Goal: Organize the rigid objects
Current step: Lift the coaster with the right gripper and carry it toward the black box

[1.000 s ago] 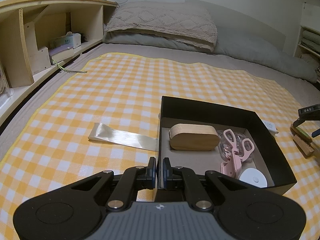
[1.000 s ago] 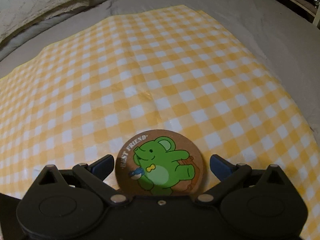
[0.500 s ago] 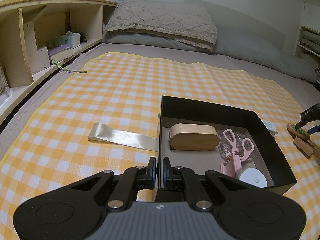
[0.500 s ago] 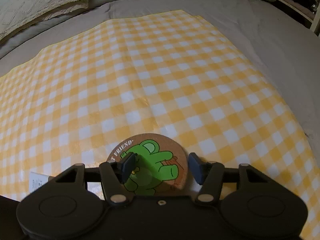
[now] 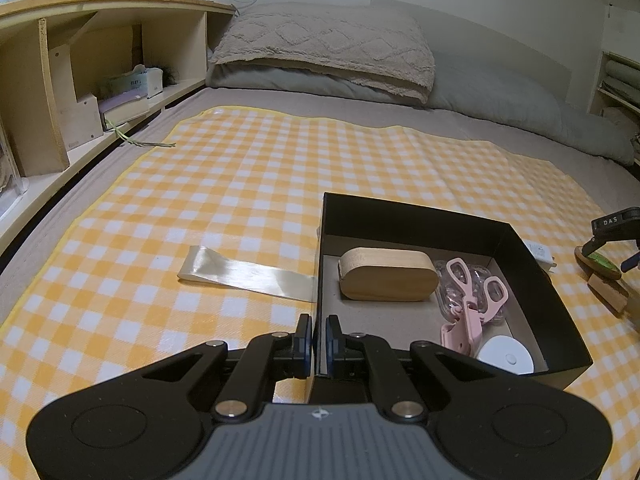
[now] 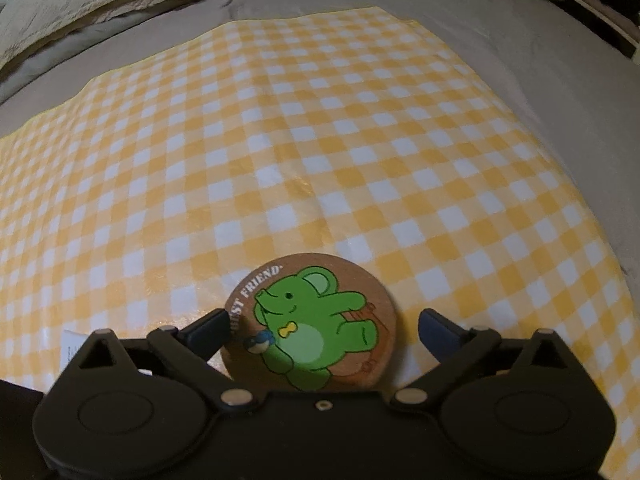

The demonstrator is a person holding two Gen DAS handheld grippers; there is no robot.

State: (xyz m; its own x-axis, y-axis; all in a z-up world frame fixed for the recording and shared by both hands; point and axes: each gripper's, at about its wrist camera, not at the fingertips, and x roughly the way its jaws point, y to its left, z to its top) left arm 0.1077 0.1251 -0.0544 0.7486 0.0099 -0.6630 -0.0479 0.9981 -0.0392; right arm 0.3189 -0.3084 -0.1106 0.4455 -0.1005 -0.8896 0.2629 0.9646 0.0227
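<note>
A: Checked cloth (image 5: 248,184), yellow and white, fills the middle of the left wrist view, spread over a grey bed. What sits on it?

B: At the lower right, a black box (image 5: 400,216) with an open top. Inside lie a wooden oval case (image 5: 386,276), pink scissors (image 5: 472,300) on something clear I can't make out, and a white round disc (image 5: 506,356) in the near corner.

A: And the left tool (image 5: 317,338)?

B: At bottom centre, its jaws are pinched together on the box's near left wall. A strip of clear film (image 5: 244,274) lies flat on the cloth just left of the box. At the far right edge the other tool stands over a round coaster seen edge-on, with wooden blocks (image 5: 608,296) just below it.

A: Now the right wrist view.

B: The right tool (image 6: 324,330) is at the bottom, jaws opening and spread wide. The cork coaster (image 6: 312,320) with a green elephant and the words "BEST FRIEND" lies between them on the cloth.

A: Is it gripped?

B: No. The left pad sits at its rim, whether touching I can't tell; the right pad stands clear.
</note>
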